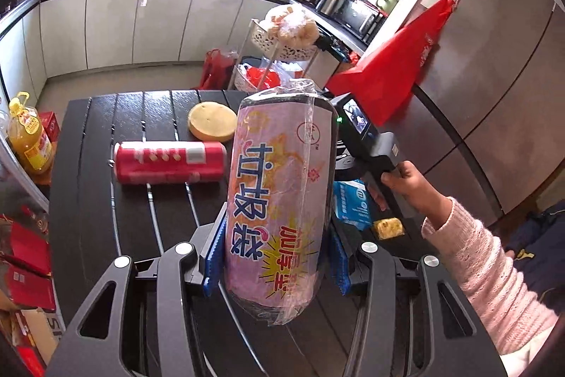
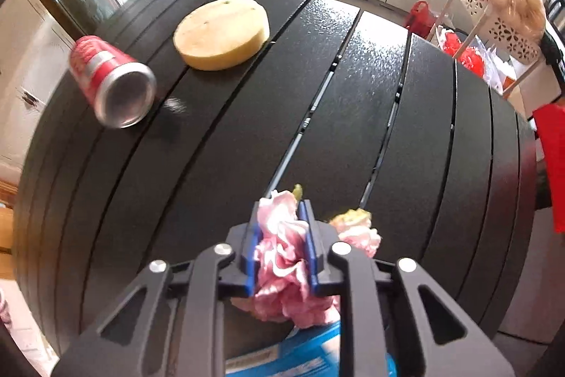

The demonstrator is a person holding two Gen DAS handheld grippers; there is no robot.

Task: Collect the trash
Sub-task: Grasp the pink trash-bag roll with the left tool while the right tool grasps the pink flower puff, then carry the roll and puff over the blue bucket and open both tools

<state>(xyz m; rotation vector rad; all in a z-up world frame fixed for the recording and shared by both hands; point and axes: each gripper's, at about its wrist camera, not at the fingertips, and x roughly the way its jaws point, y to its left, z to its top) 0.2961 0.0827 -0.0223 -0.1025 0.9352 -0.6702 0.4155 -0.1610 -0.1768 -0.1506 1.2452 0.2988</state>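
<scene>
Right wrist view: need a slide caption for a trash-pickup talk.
Right hand-held gripper shut on crumpled pink paper above the black slatted table, red can lying beyond.

The table (image 2: pixel 353 87) was black; the can (image 2: pixel 109 80) red and silver; the round sponge (image 2: pixel 222 30) yellow; the wrapped roll (image 1: pixel 279 200) pink with blue lettering.

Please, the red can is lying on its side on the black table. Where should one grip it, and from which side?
Grip the red can at mid-body, coming from above, fingers across its round sides. It lies flat on the black table, so its ends are awkward to pinch.
</scene>
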